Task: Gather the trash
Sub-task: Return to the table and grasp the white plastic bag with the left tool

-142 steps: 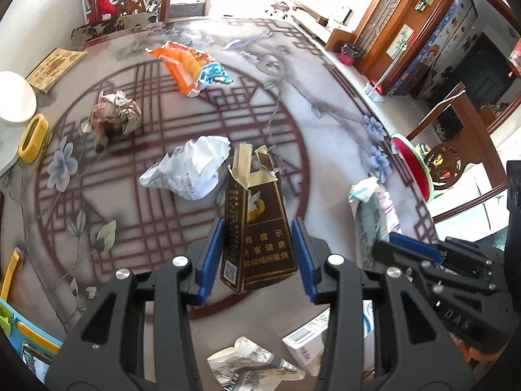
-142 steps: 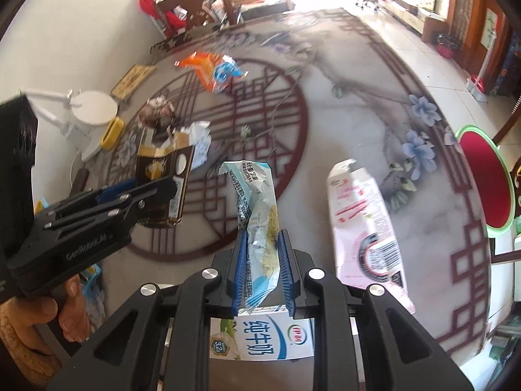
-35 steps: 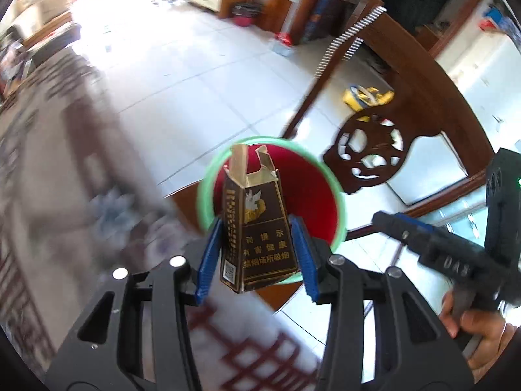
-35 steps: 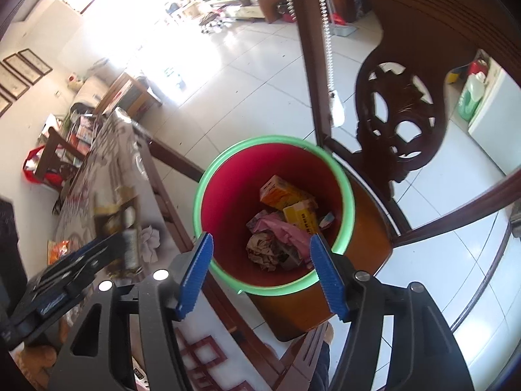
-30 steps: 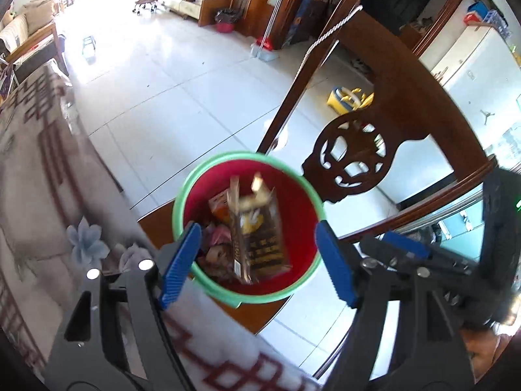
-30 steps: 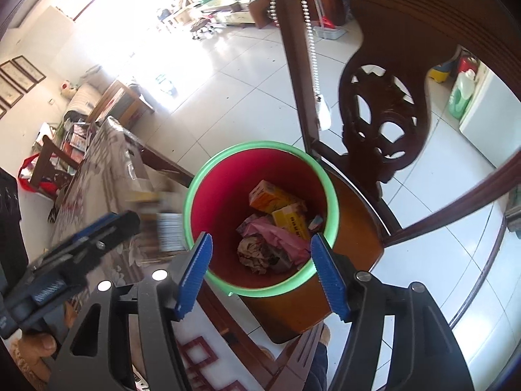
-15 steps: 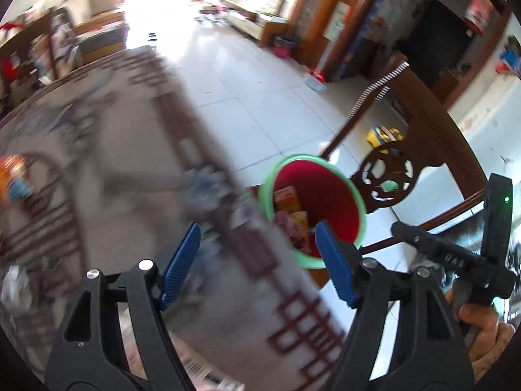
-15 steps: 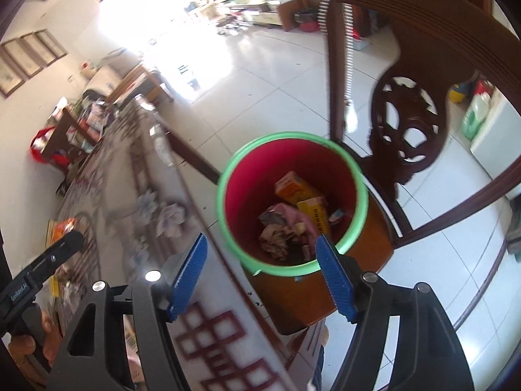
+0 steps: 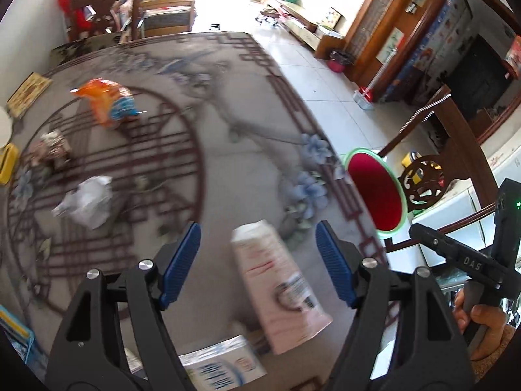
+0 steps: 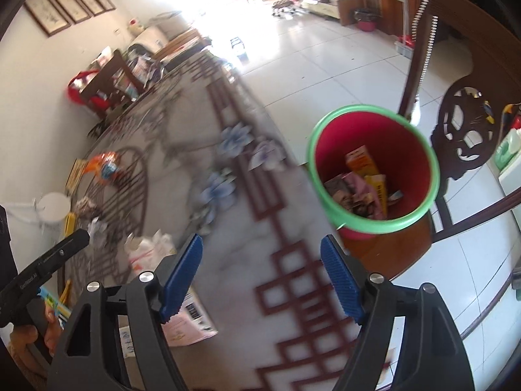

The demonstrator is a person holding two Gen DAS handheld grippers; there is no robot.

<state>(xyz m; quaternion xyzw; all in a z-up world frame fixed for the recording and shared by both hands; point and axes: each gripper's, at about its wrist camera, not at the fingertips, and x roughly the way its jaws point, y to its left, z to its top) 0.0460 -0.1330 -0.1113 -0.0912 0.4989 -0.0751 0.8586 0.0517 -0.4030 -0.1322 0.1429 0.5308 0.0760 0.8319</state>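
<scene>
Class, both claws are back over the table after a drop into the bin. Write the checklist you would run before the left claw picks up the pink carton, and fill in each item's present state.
1. Left claw open and holding nothing: ok.
2. Pink carton lies between its fingers' line: ok, though blurred.
3. Right claw open, holding nothing: ok.
4. Red bin has room for more trash: ok.
5. White milk box clear of the carton: cannot tell, they look close.
6. View steady enough to aim: not ok, motion blur.
</scene>
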